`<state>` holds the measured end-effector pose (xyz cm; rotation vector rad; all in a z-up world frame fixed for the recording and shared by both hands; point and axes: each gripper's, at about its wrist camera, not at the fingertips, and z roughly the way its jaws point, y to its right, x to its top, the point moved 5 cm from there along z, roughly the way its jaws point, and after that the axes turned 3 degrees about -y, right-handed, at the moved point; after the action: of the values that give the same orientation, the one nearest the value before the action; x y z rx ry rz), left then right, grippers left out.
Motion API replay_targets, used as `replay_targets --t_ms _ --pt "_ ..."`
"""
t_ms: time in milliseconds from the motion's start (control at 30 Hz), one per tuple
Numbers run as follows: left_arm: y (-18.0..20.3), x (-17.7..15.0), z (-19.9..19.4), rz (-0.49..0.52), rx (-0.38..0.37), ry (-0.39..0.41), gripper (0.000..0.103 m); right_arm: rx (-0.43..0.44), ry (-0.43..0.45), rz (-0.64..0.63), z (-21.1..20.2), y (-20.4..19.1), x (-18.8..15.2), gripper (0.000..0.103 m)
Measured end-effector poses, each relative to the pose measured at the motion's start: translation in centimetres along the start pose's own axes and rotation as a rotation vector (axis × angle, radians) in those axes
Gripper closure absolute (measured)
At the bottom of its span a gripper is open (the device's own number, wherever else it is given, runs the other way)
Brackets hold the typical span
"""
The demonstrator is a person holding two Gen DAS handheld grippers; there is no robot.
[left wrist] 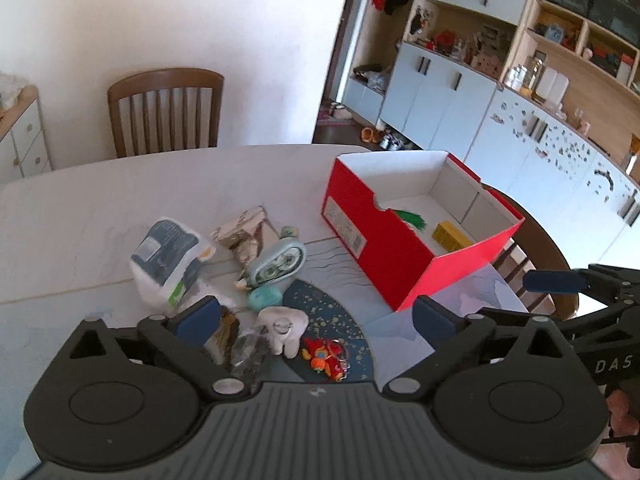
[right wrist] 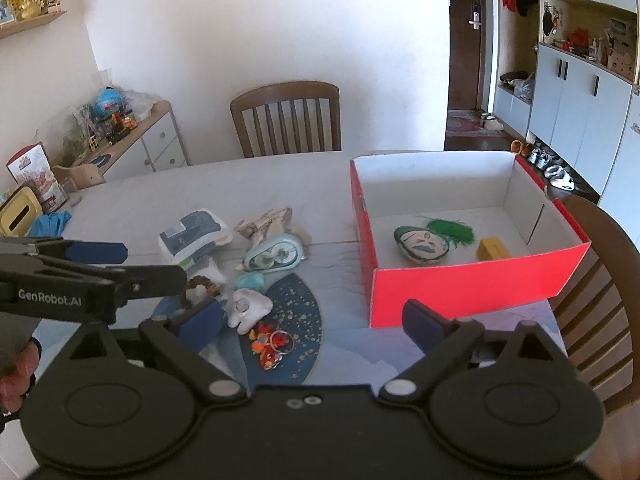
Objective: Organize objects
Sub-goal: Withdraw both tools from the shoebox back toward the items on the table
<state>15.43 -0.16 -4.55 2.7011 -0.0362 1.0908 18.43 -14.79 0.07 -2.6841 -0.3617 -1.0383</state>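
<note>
1. On the counter [right wrist: 132, 184] I saw a loose heap of small things left of a red shoebox [right wrist: 460, 280], which stood open with its white inside showing.
2. Inside the shoebox lay a painted face mask with a green tassel [right wrist: 424, 242] and, just beside it, a small yellow block [right wrist: 493, 249].
3. My left tongs [left wrist: 316, 318] had both blue pads spread wide with nothing between them; they hung over the near end of the heap.
4. My right tongs [right wrist: 312, 316] were spread wide too and gripped nothing, with the near red wall of the shoebox just beyond the right pad.
5. Farthest back in the heap sat a white and dark blue soft packet [left wrist: 166, 264], with a crumpled patterned paper wrapper [left wrist: 244, 232] beside it.
6. Closer in, a pale green correction-tape dispenser [left wrist: 278, 262] lay on its side, touching a small teal lump [left wrist: 264, 298].
7. A white tooth-shaped plush [left wrist: 282, 328] rested at the edge of a dark blue speckled fan-shaped mat [left wrist: 332, 312].
8. A red and orange keychain charm [left wrist: 326, 358] lay on that mat, just beside the plush.
9. Across the counter a wooden chair [right wrist: 286, 120] stood against the white wall, and I could see a person's hand [right wrist: 16, 376] behind the left tool.
</note>
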Motion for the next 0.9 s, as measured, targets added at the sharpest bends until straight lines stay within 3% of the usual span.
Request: replay_targets --t_ms 200,500,900 --pt "-2.4 -1.6 0.0 -0.02 0.075 0.033 0.0 0.008 -0.019 -0.028 0.8 -1.5 -0.9 0.006" --pt "-6.6 -3.3 1.4 -0.103 0.088 0.001 0.0 0.014 -0.05 -0.083 3.0 -3.3 -2.1 0.006" --pt "-9.6 -5.4 5.0 -0.079 0.154 -0.036 0.0 0.013 -0.114 -0.105 6.9 -3.6 -4.1 0.008"
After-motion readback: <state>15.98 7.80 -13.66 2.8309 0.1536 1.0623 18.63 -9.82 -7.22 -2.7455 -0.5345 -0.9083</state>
